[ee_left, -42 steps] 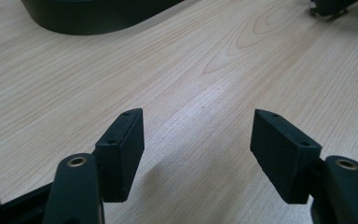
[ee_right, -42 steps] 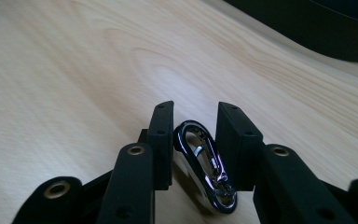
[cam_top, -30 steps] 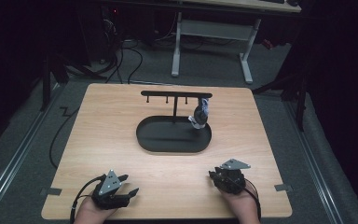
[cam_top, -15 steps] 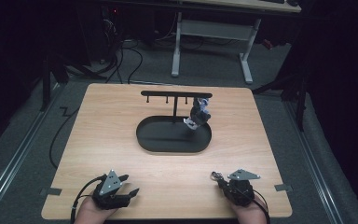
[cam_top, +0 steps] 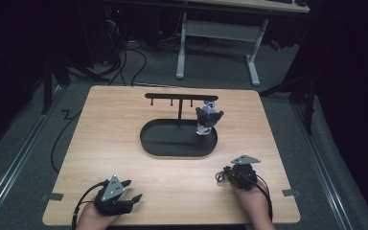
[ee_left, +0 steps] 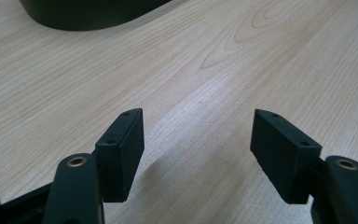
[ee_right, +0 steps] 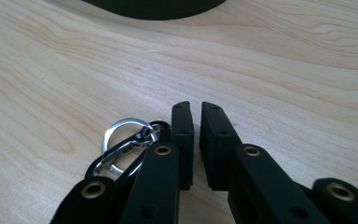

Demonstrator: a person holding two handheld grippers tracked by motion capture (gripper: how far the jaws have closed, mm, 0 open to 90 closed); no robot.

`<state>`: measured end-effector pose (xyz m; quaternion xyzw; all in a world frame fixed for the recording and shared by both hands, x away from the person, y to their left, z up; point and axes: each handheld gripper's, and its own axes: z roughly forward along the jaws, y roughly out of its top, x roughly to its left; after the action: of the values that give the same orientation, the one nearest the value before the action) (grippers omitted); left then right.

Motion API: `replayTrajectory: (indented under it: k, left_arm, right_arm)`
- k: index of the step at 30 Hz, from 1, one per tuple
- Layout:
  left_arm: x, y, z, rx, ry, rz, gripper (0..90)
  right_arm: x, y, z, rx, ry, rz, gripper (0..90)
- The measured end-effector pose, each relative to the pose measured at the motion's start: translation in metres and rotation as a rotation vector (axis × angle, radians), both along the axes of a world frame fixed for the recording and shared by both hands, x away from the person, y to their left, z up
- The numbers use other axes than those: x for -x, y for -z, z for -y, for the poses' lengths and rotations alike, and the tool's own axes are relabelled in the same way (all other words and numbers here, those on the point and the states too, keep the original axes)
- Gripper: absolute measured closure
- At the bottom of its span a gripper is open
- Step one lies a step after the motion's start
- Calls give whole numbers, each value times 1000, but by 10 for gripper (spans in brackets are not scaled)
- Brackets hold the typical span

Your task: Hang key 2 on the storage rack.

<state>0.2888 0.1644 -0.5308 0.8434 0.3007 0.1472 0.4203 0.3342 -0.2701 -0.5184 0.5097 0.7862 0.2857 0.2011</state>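
A silver key ring with a clip (ee_right: 126, 144) lies on the wooden table (cam_top: 124, 124), against the outer side of my right gripper's left jaw; it shows as a small ring (cam_top: 219, 178) in the high view. My right gripper (ee_right: 196, 106) (cam_top: 231, 172) is shut with only a thin slit and nothing between its pads. Its jaws closed within the last second and have just eased apart slightly. My left gripper (ee_left: 198, 126) (cam_top: 133, 189) rests open and empty near the front left edge. A small figure keychain (cam_top: 207, 119) hangs from the black rack (cam_top: 179, 96).
The rack's black oval base (cam_top: 172, 143) stands mid-table, ahead of both grippers; its edge shows in the left gripper view (ee_left: 88, 11) and the right gripper view (ee_right: 154, 7). Dark floor, cables and a white desk frame (cam_top: 215, 33) lie beyond the table.
My right gripper drew back toward the front edge, then came forward again, and its jaws went from apart to nearly together. The left gripper has not moved.
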Motion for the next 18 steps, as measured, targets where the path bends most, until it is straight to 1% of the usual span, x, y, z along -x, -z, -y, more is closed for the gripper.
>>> replayTrajectory:
  k: [2,3,5,8,9,10,13,18]
  left_arm:
    - [0,0,0,0,0,1,355]
    - [0,0,0,-3,3,3,355]
    - [-1,0,0,-3,4,2,355]
    - [-1,0,1,-6,12,1,355]
    - [-1,0,1,-8,14,0,355]
    - [-1,0,1,-7,16,0,355]
    - [-1,-1,2,-8,18,0,355]
    - [-1,0,0,-5,15,2,355]
  right_arm:
    - [4,-3,1,-20,15,5,823]
    - [8,-5,1,-30,18,11,796]
    - [17,-9,1,-86,22,16,722]
    - [29,-11,-6,-97,24,26,615]
    - [33,-10,-10,-95,10,21,560]
    - [35,-9,-15,-87,8,13,533]
    - [33,-5,-21,-40,12,-1,542]
    - [33,-3,-11,-25,40,-17,554]
